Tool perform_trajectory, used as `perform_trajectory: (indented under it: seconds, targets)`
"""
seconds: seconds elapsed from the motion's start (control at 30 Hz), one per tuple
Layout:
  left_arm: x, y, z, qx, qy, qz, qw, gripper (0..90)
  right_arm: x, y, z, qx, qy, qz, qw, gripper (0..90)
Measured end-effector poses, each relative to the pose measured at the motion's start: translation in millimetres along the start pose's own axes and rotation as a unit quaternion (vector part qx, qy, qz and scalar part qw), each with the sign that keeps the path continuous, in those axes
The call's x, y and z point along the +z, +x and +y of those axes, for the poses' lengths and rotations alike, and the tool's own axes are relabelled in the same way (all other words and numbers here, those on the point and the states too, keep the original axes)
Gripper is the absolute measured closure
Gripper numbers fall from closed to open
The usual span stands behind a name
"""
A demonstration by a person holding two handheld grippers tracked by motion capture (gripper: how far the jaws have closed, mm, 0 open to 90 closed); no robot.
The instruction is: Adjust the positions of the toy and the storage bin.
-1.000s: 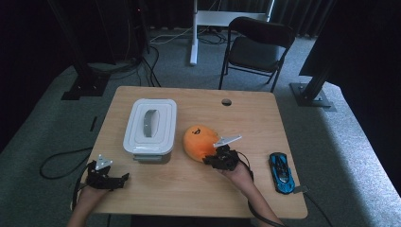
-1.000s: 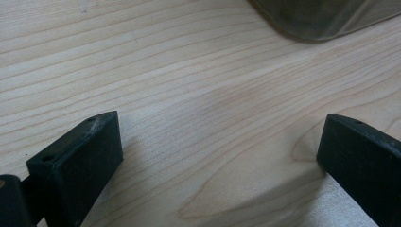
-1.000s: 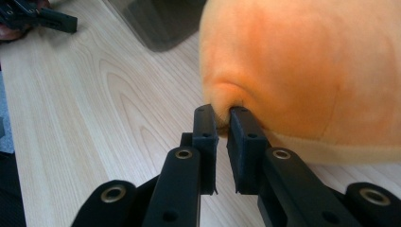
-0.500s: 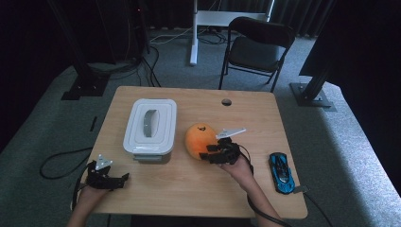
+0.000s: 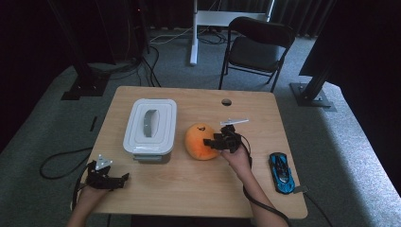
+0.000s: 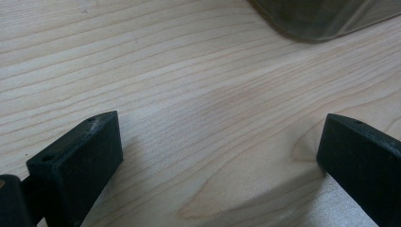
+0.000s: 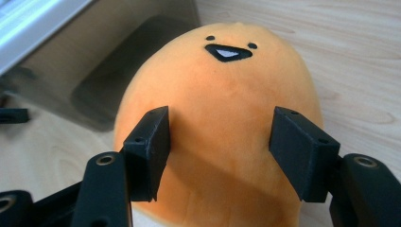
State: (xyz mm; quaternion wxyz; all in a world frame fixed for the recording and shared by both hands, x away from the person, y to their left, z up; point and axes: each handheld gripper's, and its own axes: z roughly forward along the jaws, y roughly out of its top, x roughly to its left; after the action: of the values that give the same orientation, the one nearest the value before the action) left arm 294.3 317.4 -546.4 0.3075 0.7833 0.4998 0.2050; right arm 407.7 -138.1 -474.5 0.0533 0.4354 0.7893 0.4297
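Observation:
An orange round plush toy (image 5: 198,141) with a small black face (image 7: 228,51) lies on the wooden table (image 5: 189,189), just right of a lidded container. My right gripper (image 5: 211,142) is at the plush's right side. Its jaws have just been opening. In the right gripper view they (image 7: 220,142) stand apart over the plush's orange body (image 7: 222,94), not pinching it. My left gripper (image 5: 119,179) rests low at the table's near left corner. It (image 6: 220,156) is wide open over bare wood.
A white-lidded clear container (image 5: 150,125) stands left of the plush, and its corner (image 6: 321,19) lies ahead of the left gripper. A blue toy car (image 5: 282,171) sits near the right edge. A black chair (image 5: 257,47) stands beyond the table.
The right gripper's jaws have gone from shut to apart, and the hand has shifted a little farther up the table beside the plush. The plush and the left gripper have stayed put.

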Motion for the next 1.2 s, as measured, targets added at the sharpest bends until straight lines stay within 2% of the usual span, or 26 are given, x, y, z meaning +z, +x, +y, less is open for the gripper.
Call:
perform_trajectory:
  seconds: [0.07, 0.23, 0.27, 0.3, 0.37, 0.53, 0.67, 0.8, 0.87, 0.93, 1.07, 1.13, 1.2]
  targets:
    - [0.0, 0.0, 0.0, 0.000, 0.000, 0.000, 1.0000, 1.4, 3.3, 1.2, -1.5, -0.002, -0.007, 0.002, 1.0000, 38.3]
    - [0.0, 0.0, 0.0, 0.000, 0.000, 0.000, 1.0000, 1.4, 11.3, 6.4, -8.9, -0.018, -0.001, 0.002, 0.9998, 36.3]
    - [0.0, 0.0, 0.0, 0.000, 0.000, 0.000, 1.0000, 1.4, 13.1, 10.3, -10.9, -0.027, 0.004, -0.007, 0.9996, 35.7]
    - [0.0, 0.0, 0.0, 0.000, 0.000, 0.000, 1.0000, 1.4, 13.4, 11.8, -11.2, -0.027, 0.003, -0.011, 0.9996, 35.6]
    - [0.0, 0.0, 0.0, 0.000, 0.000, 0.000, 1.0000, 1.4, 15.7, 14.3, -11.8, -0.029, 0.008, -0.013, 0.9995, 34.5]
    - [0.0, 0.0, 0.0, 0.000, 0.000, 0.000, 1.0000, 1.4, 22.7, 24.9, -13.5, -0.058, 0.019, -0.026, 0.9978, 30.2]
    - [0.0, 0.0, 0.0, 0.000, 0.000, 0.000, 1.0000, 1.4, 27.1, 30.2, -14.3, -0.070, 0.024, -0.034, 0.9967, 31.1]
    - [0.0, 0.0, 0.0, 0.000, 0.000, 0.000, 1.0000, 1.4, 29.6, 34.9, -13.6, -0.086, 0.028, -0.053, 0.9945, 38.7]
    - [0.0, 0.0, 0.0, 0.000, 0.000, 0.000, 1.0000, 1.4, 29.8, 35.0, -13.2, -0.084, 0.030, -0.056, 0.9944, 41.3]
    - [0.0, 0.0, 0.0, 0.000, 0.000, 0.000, 1.0000, 1.4, 30.6, 35.7, -11.3, -0.082, 0.039, -0.066, 0.9937, 49.7]
    - [0.0, 0.0, 0.0, 0.000, 0.000, 0.000, 1.0000, 1.4, 28.9, 38.0, -7.5, -0.092, 0.048, -0.066, 0.9924, 61.5]
    - [0.0, 0.0, 0.0, 0.000, 0.000, 0.000, 1.0000, 1.4, 26.7, 36.5, -6.8, -0.087, 0.047, -0.062, 0.9932, 67.3]
    - [0.0, 0.0, 0.0, 0.000, 0.000, 0.000, 1.0000, 1.4, 22.9, 35.8, -6.3, -0.088, 0.040, -0.067, 0.9930, 71.5]
